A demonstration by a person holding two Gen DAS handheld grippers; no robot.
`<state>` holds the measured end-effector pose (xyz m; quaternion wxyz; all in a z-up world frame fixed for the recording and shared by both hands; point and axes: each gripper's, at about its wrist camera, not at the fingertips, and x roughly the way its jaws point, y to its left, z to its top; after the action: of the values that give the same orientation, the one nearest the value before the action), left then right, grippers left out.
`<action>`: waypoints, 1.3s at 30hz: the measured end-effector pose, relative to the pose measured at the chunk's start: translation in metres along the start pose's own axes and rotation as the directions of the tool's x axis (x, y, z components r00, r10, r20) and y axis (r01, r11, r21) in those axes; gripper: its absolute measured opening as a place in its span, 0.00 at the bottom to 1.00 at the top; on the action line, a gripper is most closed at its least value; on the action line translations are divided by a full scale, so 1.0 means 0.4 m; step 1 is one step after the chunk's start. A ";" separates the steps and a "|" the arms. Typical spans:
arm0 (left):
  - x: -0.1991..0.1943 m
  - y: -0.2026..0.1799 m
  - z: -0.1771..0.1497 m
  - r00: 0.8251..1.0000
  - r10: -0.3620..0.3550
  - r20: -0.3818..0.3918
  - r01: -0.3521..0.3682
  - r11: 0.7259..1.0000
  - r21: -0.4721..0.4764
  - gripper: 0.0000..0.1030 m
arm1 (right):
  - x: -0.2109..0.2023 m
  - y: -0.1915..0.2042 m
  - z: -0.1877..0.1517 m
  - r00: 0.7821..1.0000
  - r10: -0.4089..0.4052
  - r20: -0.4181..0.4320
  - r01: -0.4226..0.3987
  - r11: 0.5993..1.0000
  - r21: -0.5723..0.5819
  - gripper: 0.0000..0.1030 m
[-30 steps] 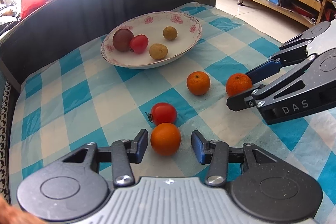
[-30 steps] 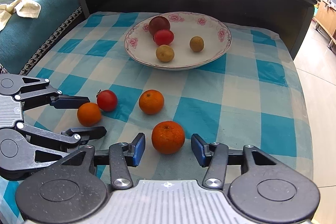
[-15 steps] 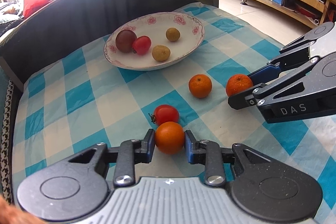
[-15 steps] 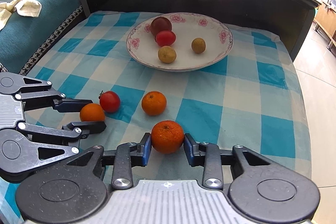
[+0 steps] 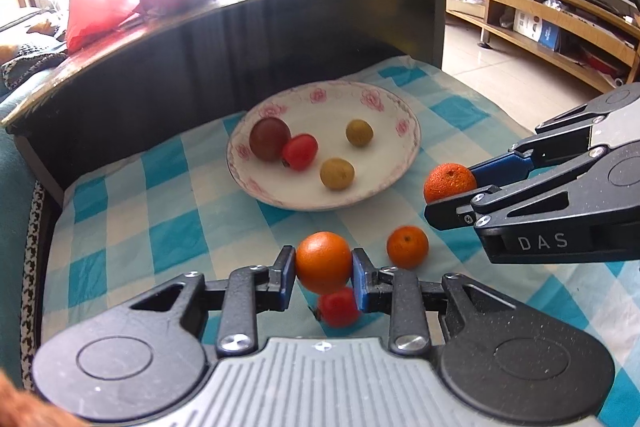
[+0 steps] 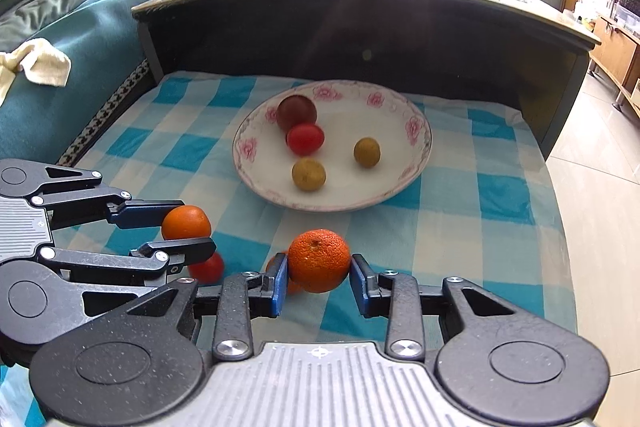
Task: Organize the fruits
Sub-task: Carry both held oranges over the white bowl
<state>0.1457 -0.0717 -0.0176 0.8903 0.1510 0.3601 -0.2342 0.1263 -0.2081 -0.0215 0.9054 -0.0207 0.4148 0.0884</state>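
My left gripper (image 5: 323, 274) is shut on a smooth orange (image 5: 323, 262) and holds it above the checked cloth; it also shows in the right wrist view (image 6: 186, 223). My right gripper (image 6: 318, 277) is shut on a rough-skinned orange (image 6: 319, 260), lifted too, seen in the left wrist view (image 5: 450, 182). A third orange (image 5: 407, 247) and a red tomato (image 5: 338, 307) lie on the cloth below. The floral white plate (image 5: 394, 183) ahead holds a dark plum (image 5: 269, 139), a red tomato (image 5: 300, 151) and two small yellow-green fruits (image 5: 337, 173).
A dark curved counter wall (image 5: 248, 55) stands right behind the plate, with more fruit and a red bag on top. A teal sofa (image 6: 60, 67) is at the left. Wooden shelves (image 5: 560, 23) and a tiled floor lie to the right, past the cloth's edge.
Both grippers closed on their oranges and lifted them off the cloth, moving toward the plate. The tomato and third orange stayed on the cloth.
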 end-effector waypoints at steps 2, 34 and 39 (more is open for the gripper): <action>0.004 0.007 0.015 1.000 0.010 0.012 -0.009 1.000 -0.007 0.38 | 0.003 -0.002 0.014 1.000 -0.001 0.012 0.001 1.000 0.006 0.26; 0.124 0.023 0.108 0.997 0.067 0.022 -0.067 0.997 -0.025 0.38 | 0.103 -0.058 0.096 0.998 -0.060 0.033 0.058 0.997 0.055 0.27; 0.136 0.023 0.107 0.998 0.068 0.013 -0.067 0.997 -0.026 0.38 | 0.107 -0.058 0.099 0.997 -0.059 0.039 0.057 0.997 0.051 0.27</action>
<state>0.2094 -0.0995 -0.0256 0.9021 0.1503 0.3514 -0.2004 0.1873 -0.2203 -0.0288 0.9161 -0.0083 0.3975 0.0519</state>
